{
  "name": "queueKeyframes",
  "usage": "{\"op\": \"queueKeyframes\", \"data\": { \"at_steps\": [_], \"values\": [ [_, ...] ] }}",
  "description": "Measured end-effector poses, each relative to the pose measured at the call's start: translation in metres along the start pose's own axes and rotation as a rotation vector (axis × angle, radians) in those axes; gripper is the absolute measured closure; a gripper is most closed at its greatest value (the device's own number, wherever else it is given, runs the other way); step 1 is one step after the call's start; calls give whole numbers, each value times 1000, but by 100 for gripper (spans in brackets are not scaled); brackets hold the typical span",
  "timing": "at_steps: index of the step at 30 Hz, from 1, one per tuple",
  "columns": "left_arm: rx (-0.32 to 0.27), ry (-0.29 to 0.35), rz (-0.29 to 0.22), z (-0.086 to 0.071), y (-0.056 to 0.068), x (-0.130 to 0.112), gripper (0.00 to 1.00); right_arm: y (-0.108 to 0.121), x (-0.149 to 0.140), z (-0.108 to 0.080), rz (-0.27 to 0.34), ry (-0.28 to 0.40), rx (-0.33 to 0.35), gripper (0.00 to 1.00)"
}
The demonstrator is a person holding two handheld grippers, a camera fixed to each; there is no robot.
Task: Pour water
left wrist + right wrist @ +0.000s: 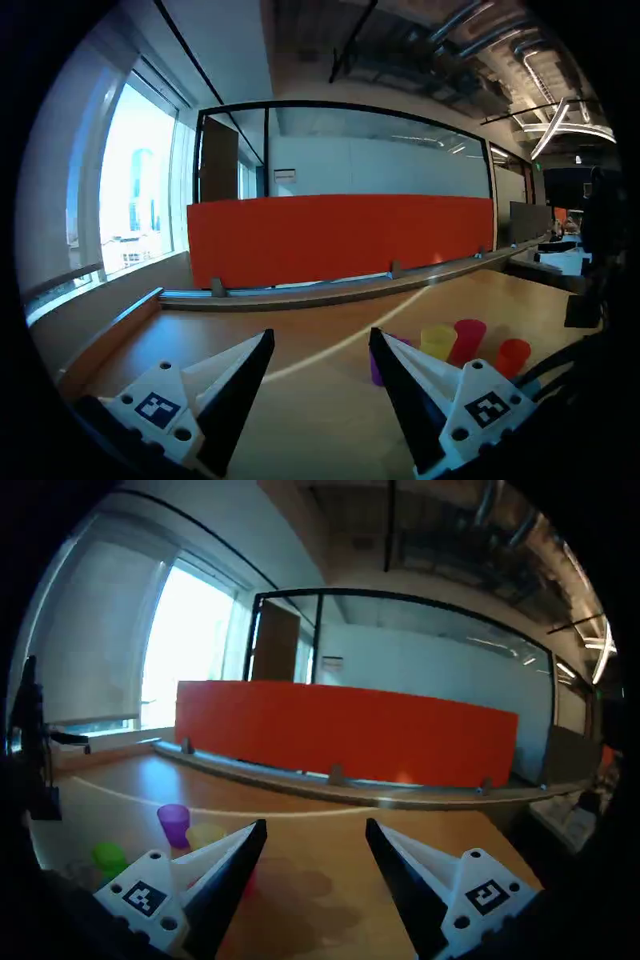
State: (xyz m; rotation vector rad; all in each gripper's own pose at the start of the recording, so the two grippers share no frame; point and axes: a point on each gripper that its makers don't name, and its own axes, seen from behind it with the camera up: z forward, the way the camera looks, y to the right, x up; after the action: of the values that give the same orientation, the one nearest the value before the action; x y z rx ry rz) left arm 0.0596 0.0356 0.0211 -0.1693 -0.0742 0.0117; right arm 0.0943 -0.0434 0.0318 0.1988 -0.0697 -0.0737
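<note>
In the left gripper view, left tongs [320, 336] open wide, with nothing held between the two white and black fingers. Just under and past them, bare brown table [320, 424]. Off to the right, beyond the right finger, four cups standing up on the table in a close bunch: a purple cup [374, 372] half hidden behind the finger, then a yellow cup [438, 340], a pink cup [469, 334] and an orange cup [512, 356]. Cannot tell if any water inside. Farther back, a low rail [320, 294] along the far edge of the table, and on it a long orange wall [344, 236]. To the left, a big bright window [136, 200]. High up, pipes and a strip light [560, 128] on the ceiling.

In the right gripper view, right tongs [314, 824] open wide too, gripping nothing. Between and under the fingers, the table [448, 840] with a darker patch [304, 896] on it. Off to the left, near the left finger, the purple cup [174, 822] and the yellow cup [204, 834] just beside each other, with a green cup [108, 854] a bit lower and farther left. A bit of red peeking out behind the left finger, too hidden to name. At the far left edge, a tall black thing [32, 736], too dark to name. Behind it all, the orange wall [344, 732] and the bright window [188, 648].
</note>
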Motion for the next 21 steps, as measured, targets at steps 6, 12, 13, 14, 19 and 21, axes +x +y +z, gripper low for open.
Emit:
{"op": "queueKeyframes", "data": {
  "at_steps": [6,12,13,14,19,21],
  "values": [
    [22,24,-44,-7,-2,-1,12,9,6,-2,86,39,-54,4],
    [50,50,-65,-12,-7,-3,12,15,2,-6,114,61,-100,4],
    [54,55,-69,-13,-7,-4,12,16,0,-8,117,66,-107,4],
    [58,59,-72,-13,-8,-4,12,17,-1,-9,119,70,-115,4],
    [67,93,-91,-17,-8,-3,12,19,-14,-15,120,70,-144,4],
    [74,108,-93,-19,-9,-1,12,18,-18,-17,118,67,-152,4]
  ]
}}
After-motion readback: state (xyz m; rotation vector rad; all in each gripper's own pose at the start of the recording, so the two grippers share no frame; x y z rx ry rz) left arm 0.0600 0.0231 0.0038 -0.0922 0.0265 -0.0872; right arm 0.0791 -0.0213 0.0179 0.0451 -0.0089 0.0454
